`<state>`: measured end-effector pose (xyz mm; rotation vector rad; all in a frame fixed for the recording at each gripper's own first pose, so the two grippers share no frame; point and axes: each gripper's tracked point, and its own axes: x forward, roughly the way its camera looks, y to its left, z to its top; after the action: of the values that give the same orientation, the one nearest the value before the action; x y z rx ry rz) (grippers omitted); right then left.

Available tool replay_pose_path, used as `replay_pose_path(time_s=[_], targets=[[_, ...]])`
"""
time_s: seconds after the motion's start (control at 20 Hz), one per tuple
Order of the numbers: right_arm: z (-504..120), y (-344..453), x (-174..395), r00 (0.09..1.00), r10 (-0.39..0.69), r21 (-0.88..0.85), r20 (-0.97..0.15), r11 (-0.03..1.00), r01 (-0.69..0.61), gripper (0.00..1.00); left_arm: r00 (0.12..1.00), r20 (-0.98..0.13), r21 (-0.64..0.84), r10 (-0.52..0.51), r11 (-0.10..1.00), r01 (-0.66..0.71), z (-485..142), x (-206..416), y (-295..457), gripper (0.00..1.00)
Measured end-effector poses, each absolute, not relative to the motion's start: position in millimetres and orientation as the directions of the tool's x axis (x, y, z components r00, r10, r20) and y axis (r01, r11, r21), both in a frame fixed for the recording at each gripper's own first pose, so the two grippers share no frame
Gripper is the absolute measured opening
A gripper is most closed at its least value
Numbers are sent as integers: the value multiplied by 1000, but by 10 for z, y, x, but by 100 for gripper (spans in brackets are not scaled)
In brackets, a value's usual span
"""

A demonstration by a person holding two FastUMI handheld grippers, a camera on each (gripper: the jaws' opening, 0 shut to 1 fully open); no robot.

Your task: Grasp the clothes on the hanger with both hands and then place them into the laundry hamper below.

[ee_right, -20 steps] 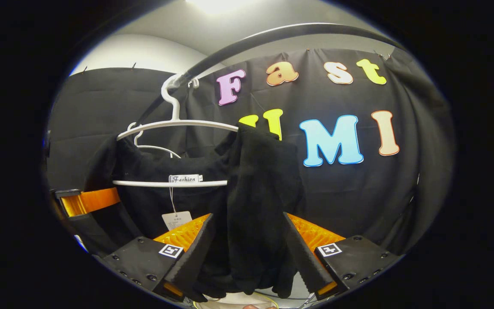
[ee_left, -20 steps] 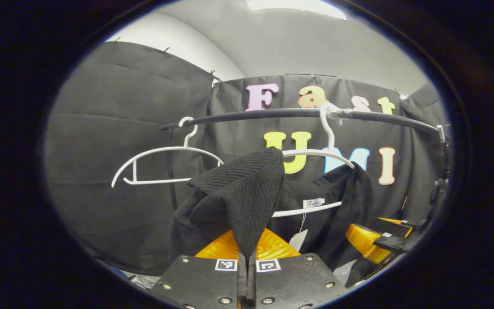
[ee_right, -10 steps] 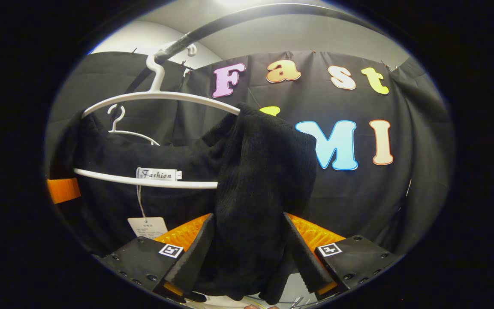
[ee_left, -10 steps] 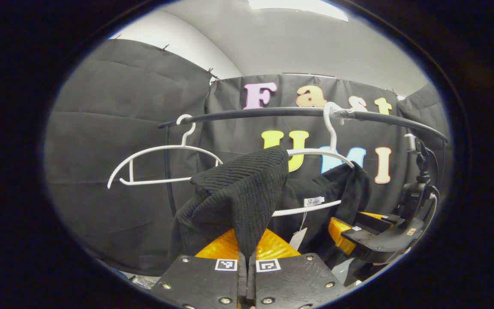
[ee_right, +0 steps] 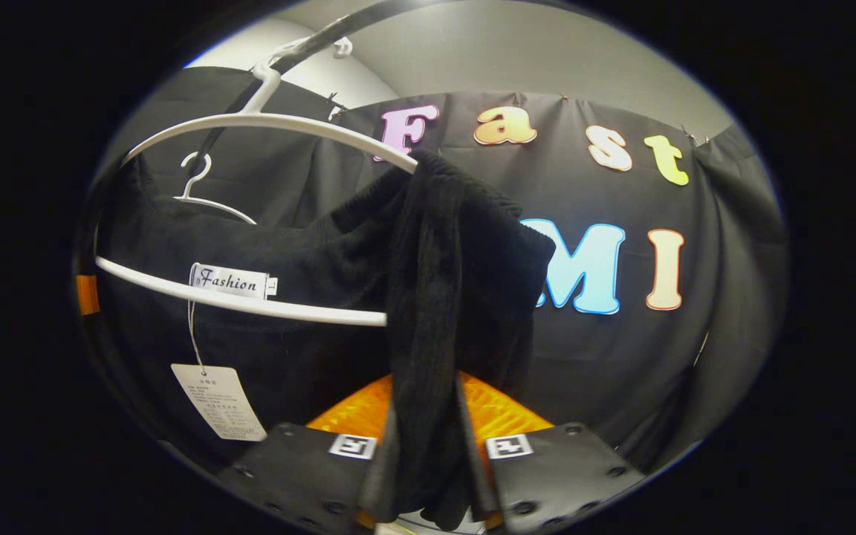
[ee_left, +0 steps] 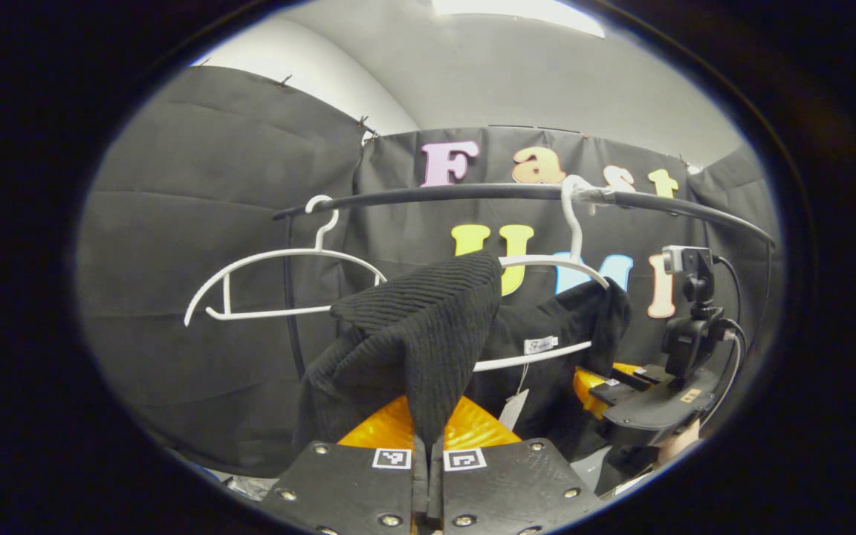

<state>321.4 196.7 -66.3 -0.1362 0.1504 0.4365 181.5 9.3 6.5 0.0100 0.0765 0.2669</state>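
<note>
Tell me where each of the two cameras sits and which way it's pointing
Left gripper view: rides on the left gripper, facing the rail, an empty hanger and the black sweater pinched between its own fingers; the right gripper shows farther off.
Right gripper view: rides on the right gripper, looking up at the sweater's other shoulder, clamped between its fingers.
Shared: the sweater, its white hanger, the rail and the empty hanger.
</note>
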Motion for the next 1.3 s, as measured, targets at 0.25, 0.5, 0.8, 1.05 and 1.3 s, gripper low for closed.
replay_pose_path(time_s=[0.25, 0.5, 0.8, 1.05, 1.3], targets=[[-656, 1919, 3270, 845, 504, -49, -178, 853, -520, 0, 964, -79, 30, 254, 967, -252, 82, 1795, 60, 1], [-484, 1805, 3341, 868, 481, -98, -126, 864, -493, 2, 964, -53, -48, 259, 964, -261, 149, 1716, 155, 0], [-365, 1589, 3444, 899, 430, -115, -77, 892, -437, 0, 958, -31, -124, 286, 950, -287, 263, 1658, 395, 1], [-326, 1486, 3551, 915, 401, -109, -50, 908, -404, 2, 957, -14, -109, 291, 950, -291, 330, 1658, 481, 0], [-374, 1516, 3596, 912, 408, -106, -45, 906, -410, 2, 963, -14, -79, 268, 960, -268, 386, 1598, 529, 0]])
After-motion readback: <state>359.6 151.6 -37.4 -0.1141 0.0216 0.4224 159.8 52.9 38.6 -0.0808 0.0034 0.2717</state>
